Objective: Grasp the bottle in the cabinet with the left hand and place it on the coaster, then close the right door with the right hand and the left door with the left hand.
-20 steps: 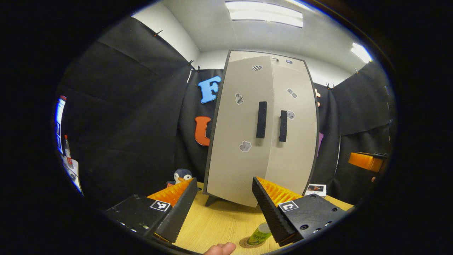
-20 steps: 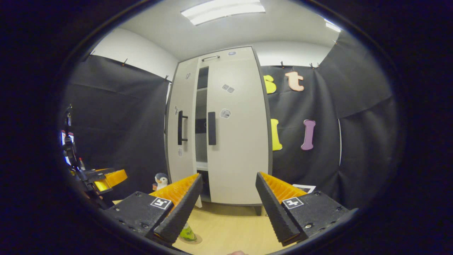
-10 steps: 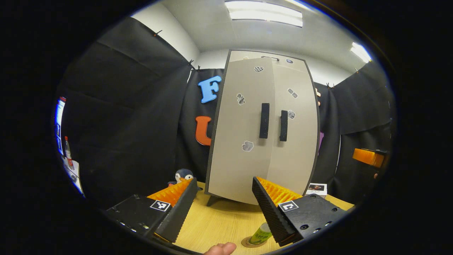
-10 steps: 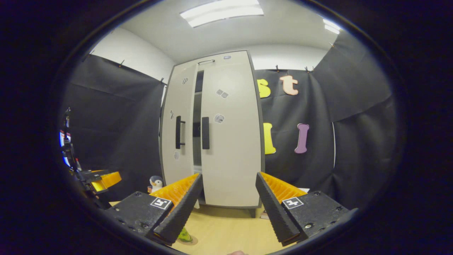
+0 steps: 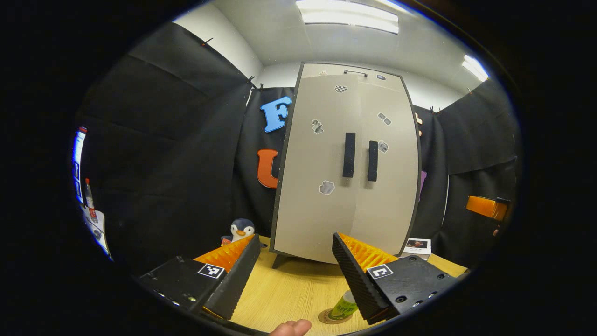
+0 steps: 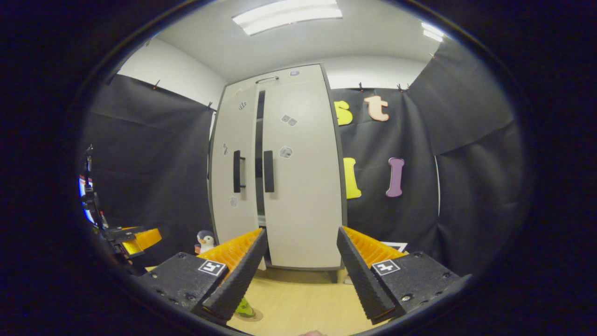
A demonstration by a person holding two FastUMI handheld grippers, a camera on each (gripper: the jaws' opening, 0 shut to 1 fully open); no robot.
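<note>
A: What has changed in the last second?

B: The tall pale-grey two-door cabinet point(image 5: 347, 163) looks nearer to shut. In the left gripper view its left door point(image 5: 317, 168) stood swung out a second ago; now its face lies almost level with the right door point(image 5: 387, 163). In the right gripper view the dark slit between the two doors has narrowed but is still there, so I judge the left door not fully home.

A: And the right door?

B: Flush with the frame in the right gripper view point(image 6: 301, 172), with its black bar handle point(image 6: 268, 171) just beside the left door's handle point(image 6: 237, 171).

A: Where is the bottle?

B: The small green plastic bottle point(image 5: 344, 307) stands upright on the round brown coaster point(image 5: 326, 319), on the light wooden tabletop point(image 5: 294, 289) in front of the cabinet. The right gripper view also catches it low down point(image 6: 244, 309), partly behind a finger.

A: The grippers?

B: The left gripper point(image 5: 295, 273) has its fingers spread wide with nothing between them, and sits back from the cabinet, touching neither door. The right gripper point(image 6: 301, 273) is likewise parted and empty.

A: So what remains?

B: I'd say placing is done, the right door is done, and the left door needs a last push, unless it is coasting closed.
</note>
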